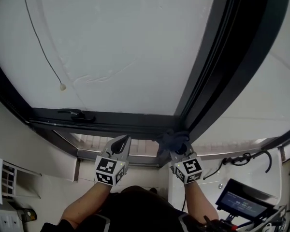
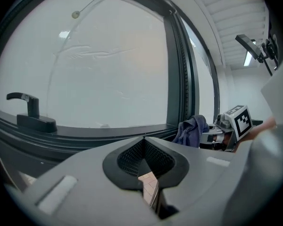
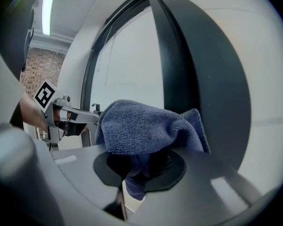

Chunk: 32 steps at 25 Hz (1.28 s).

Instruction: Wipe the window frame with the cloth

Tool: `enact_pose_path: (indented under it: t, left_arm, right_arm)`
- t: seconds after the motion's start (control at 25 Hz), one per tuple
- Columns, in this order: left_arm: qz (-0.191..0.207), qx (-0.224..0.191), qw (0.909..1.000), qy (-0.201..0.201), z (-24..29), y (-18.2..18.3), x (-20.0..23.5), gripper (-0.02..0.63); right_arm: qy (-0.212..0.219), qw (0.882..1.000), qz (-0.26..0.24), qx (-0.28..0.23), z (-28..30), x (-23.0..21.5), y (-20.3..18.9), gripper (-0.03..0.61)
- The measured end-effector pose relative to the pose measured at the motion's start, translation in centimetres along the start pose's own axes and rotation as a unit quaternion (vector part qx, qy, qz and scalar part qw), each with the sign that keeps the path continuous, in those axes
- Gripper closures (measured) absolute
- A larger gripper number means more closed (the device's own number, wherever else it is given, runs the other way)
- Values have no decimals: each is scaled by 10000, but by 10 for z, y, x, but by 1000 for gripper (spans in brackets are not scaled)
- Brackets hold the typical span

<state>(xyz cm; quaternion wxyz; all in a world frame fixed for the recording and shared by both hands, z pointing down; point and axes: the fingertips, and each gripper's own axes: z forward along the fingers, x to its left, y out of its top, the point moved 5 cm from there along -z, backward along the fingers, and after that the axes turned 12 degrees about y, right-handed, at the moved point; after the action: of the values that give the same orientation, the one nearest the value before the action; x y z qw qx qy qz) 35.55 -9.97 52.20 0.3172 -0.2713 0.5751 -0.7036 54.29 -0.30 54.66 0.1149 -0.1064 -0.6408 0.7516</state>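
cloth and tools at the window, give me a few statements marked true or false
1. The right tool is clamped on the blue cloth. True.
2. The left tool grips the window handle. False: its jaws are together on nothing, and the handle stands apart from it.
3. The blue cloth is at the foot of the dark upright frame bar. True.
4. The window handle is white. False: it is dark.
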Motion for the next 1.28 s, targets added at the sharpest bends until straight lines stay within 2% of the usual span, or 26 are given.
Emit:
enact_pose_path:
  t: [0.2, 0.4, 0.68, 1.28]
  left_arm:
    - [-63, 141, 9996, 248, -8, -3, 17, 620]
    - [-111, 77, 9997, 226, -17, -4, 30, 620]
    - [-227, 67, 9986, 471, -32, -11, 53, 620]
    - [-444, 58, 9907, 1284, -80, -19, 117, 620]
  right_arm:
    - [224, 9997, -12, 24, 20, 18, 4, 528]
    - [311, 9995, -7, 42, 33, 28, 7, 528]
    - [467, 9988, 44, 101, 54, 45, 9, 528]
    - [1131, 9933, -18, 225, 119, 97, 18, 528]
